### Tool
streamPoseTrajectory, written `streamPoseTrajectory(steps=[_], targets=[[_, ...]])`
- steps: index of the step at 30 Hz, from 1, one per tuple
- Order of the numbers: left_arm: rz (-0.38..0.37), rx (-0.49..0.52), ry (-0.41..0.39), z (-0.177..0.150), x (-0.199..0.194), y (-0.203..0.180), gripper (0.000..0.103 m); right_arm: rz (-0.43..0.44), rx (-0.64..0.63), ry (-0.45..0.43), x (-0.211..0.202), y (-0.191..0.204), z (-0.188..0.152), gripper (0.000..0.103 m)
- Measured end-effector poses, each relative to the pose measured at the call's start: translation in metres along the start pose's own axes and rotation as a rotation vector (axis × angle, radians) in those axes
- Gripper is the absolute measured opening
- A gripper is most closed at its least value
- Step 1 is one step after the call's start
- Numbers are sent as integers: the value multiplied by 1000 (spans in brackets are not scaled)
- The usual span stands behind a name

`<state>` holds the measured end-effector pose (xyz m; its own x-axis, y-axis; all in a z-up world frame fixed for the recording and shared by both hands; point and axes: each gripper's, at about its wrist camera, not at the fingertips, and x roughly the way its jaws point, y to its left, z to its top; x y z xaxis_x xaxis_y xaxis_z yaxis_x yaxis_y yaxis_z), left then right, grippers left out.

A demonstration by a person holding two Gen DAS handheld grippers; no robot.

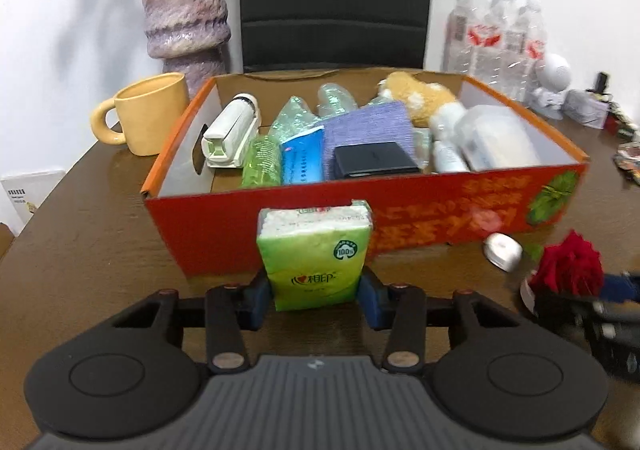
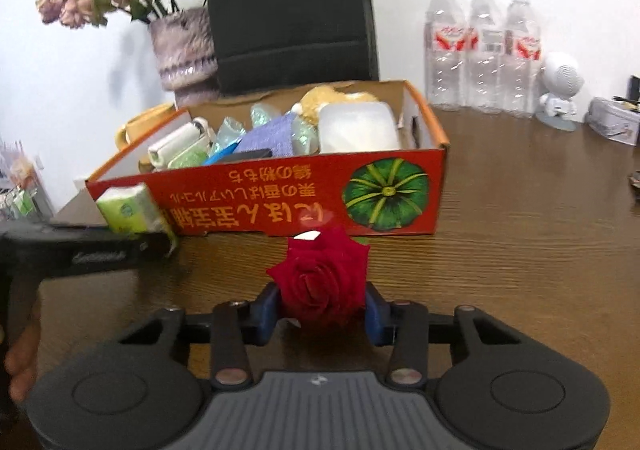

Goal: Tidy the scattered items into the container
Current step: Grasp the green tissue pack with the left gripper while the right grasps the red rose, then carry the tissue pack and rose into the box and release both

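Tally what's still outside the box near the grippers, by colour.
Green: 1, tissue pack, in the left gripper
Red: 1, rose, in the right gripper
White: 1, small round object on the table by the box
Total: 3

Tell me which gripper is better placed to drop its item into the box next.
Left. The left gripper holds the tissue pack close against the box front wall; the right gripper, holding the rose, sits farther back.
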<state>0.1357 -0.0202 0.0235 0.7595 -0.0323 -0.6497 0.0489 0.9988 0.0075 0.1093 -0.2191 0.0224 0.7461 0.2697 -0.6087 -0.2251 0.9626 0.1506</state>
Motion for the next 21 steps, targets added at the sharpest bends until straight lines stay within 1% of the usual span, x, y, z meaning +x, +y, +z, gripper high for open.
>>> streamPoseTrajectory(steps=[2, 5, 9, 14, 16, 18, 20, 21], targets=[[-30, -1, -5, -9, -20, 0, 45, 1, -5, -21, -15, 1, -3, 40], [-76, 6, -14, -22, -51, -2, 45, 24, -16, -48, -40, 6, -8, 40], [-138, 16, -16, -37, -88, -7, 45, 64, -43, -50, -71, 18, -14, 40], [-168, 74, -22, -60, -120, -19, 45, 95, -51, -44, -102, 28, -28, 40], [-172, 85, -17, -55, -117, -19, 45, 113, -71, -36, -106, 33, -29, 40], [-145, 83, -31, -42, -114, -18, 45, 125, -92, -41, -106, 36, -23, 40], [-133, 82, -64, -20, -113, -13, 45, 123, -119, -65, -106, 38, -9, 40], [-138, 84, -76, -4, -111, -9, 45, 126, -128, -87, -107, 39, 1, 40]])
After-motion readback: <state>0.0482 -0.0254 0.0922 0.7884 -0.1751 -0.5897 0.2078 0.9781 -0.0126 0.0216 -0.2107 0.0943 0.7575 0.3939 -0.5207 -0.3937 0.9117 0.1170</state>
